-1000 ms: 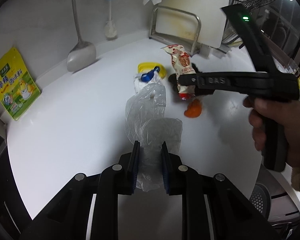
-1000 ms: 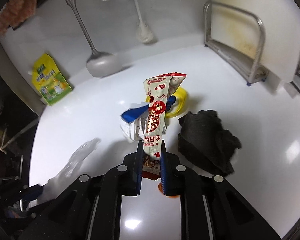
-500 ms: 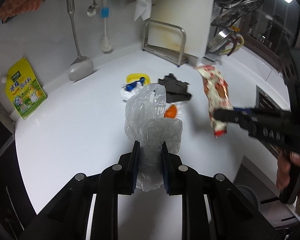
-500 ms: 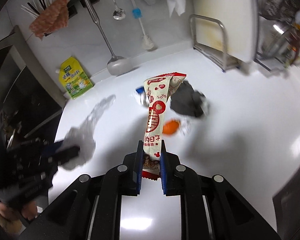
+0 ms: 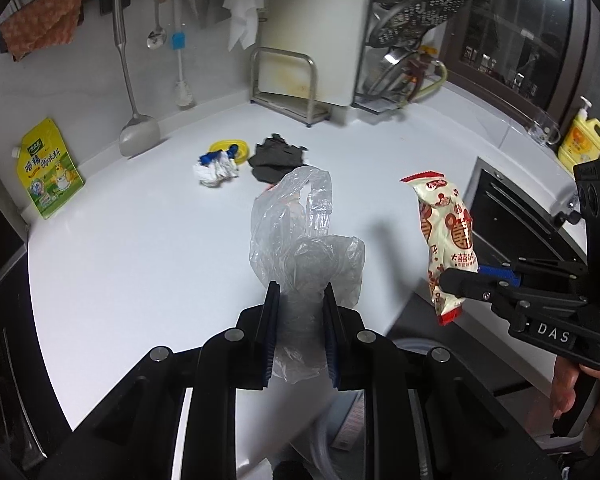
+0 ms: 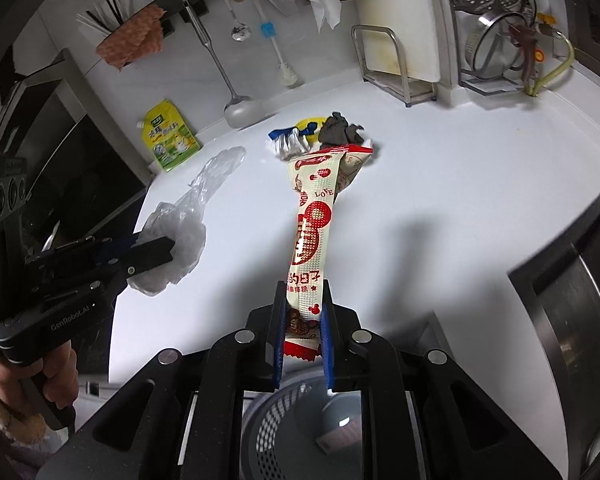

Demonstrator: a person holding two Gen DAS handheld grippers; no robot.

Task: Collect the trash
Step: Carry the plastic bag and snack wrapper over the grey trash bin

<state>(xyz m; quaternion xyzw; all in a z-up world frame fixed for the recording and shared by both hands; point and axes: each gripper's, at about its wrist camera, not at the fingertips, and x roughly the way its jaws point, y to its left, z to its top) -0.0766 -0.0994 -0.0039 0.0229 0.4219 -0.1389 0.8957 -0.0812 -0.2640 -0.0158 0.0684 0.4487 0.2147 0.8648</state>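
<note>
White counter point(image 5: 148, 240) fills most of what I see, curving away to a tiled wall. Below my right gripper point(image 6: 303, 344), off the counter's edge, I look down into a mesh bin point(image 6: 284, 432). My left gripper point(image 5: 299, 334) has its jaws closed on a crumpled clear plastic bag point(image 5: 300, 236), which stands up above the fingers. My right gripper's jaws are pinched onto the lower end of a red-and-cream snack wrapper point(image 6: 314, 240), held upright over the counter's edge. Farther back on the counter I see the remaining trash close together: a dark crumpled rag point(image 5: 276, 158), a white wad with blue on it point(image 5: 216, 168), and a yellow lid point(image 5: 225, 148) behind them.
</note>
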